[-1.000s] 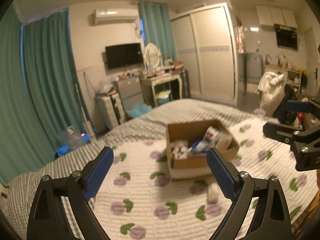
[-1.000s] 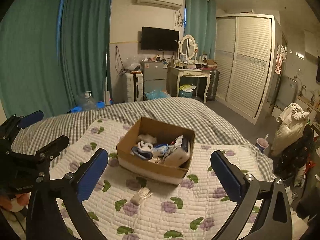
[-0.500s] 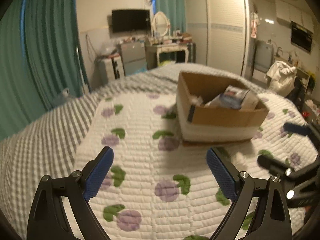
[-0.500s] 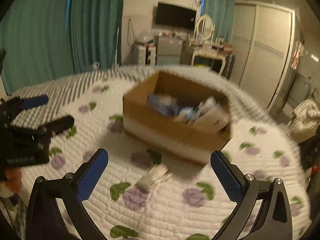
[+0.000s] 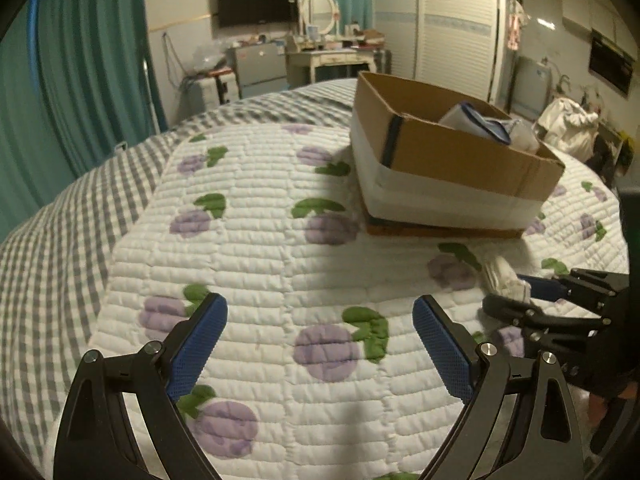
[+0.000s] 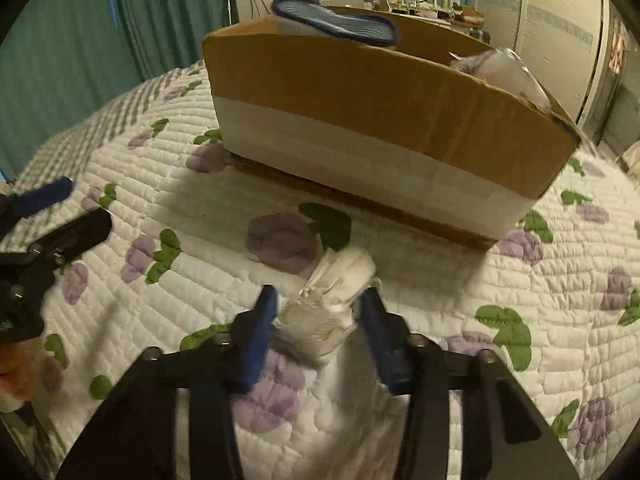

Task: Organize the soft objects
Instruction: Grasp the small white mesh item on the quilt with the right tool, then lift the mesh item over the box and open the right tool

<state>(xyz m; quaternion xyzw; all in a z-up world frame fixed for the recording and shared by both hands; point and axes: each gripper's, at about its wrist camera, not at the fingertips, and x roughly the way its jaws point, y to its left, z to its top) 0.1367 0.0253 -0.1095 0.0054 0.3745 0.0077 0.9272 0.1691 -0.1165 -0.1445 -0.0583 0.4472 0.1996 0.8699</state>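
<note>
A small white rolled cloth (image 6: 326,308) lies on the quilted bed in front of a cardboard box (image 6: 380,120). My right gripper (image 6: 320,320) is low on the quilt with its blue pads closed in against both sides of the cloth. The left wrist view shows the same cloth (image 5: 502,276) between the right gripper's fingers (image 5: 540,286). My left gripper (image 5: 320,340) is open and empty, low over the quilt to the left of the box (image 5: 452,160). The box holds a blue-edged white item (image 6: 336,20) and other soft things.
The white quilt with purple and green flowers (image 5: 280,220) covers a grey checked bedspread (image 5: 48,240). Teal curtains (image 5: 80,72) hang on the left. A dresser with a mirror, a TV and a wardrobe stand along the far wall.
Both grippers have dropped low toward the bed. My right gripper has moved in over the white cloth and its fingers have closed from wide open onto it. The left gripper stays open.
</note>
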